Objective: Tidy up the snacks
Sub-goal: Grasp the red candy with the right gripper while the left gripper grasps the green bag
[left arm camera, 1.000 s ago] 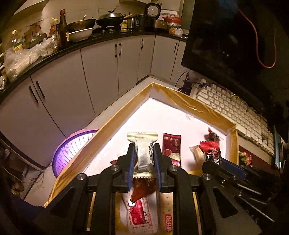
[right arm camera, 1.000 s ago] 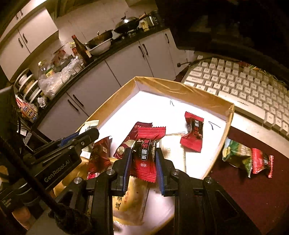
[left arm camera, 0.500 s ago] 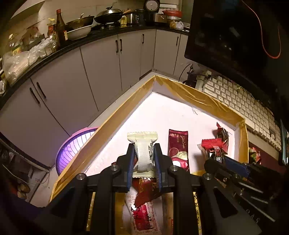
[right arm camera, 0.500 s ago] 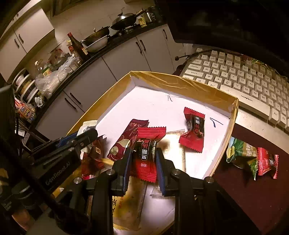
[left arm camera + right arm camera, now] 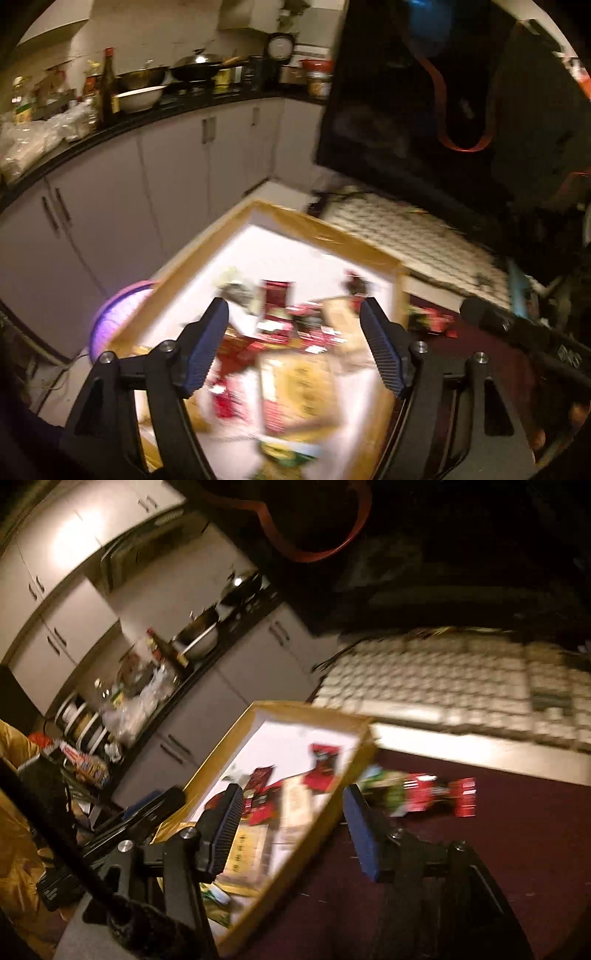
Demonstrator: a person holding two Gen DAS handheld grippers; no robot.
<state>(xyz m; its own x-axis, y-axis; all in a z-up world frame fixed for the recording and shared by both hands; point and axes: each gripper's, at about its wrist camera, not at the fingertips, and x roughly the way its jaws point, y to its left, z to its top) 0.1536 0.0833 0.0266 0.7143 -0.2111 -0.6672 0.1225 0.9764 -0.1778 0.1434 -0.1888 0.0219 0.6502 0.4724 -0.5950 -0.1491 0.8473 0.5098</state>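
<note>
A shallow cardboard box (image 5: 325, 230) with a white floor and tan rim holds several snack packets, mostly red (image 5: 275, 295), blurred by motion. My left gripper (image 5: 293, 336) is open and empty above the box. My right gripper (image 5: 291, 819) is open and empty over the box's right rim (image 5: 325, 812). The box also shows in the right wrist view, with red packets (image 5: 323, 766) inside. Red and green snack packets (image 5: 417, 794) lie outside the box on the dark red mat (image 5: 480, 849).
A white keyboard (image 5: 461, 679) lies behind the box, under a dark monitor (image 5: 443, 110). Kitchen cabinets (image 5: 177, 158) and a cluttered counter stand beyond. A purple basket (image 5: 118, 314) sits left of the box. The left gripper's body (image 5: 147, 812) shows left of the right one.
Both grippers have opened and let go of their packets: the cream one from the left, the red one from the right. Both have pulled up and away; the right swung rightwards.
</note>
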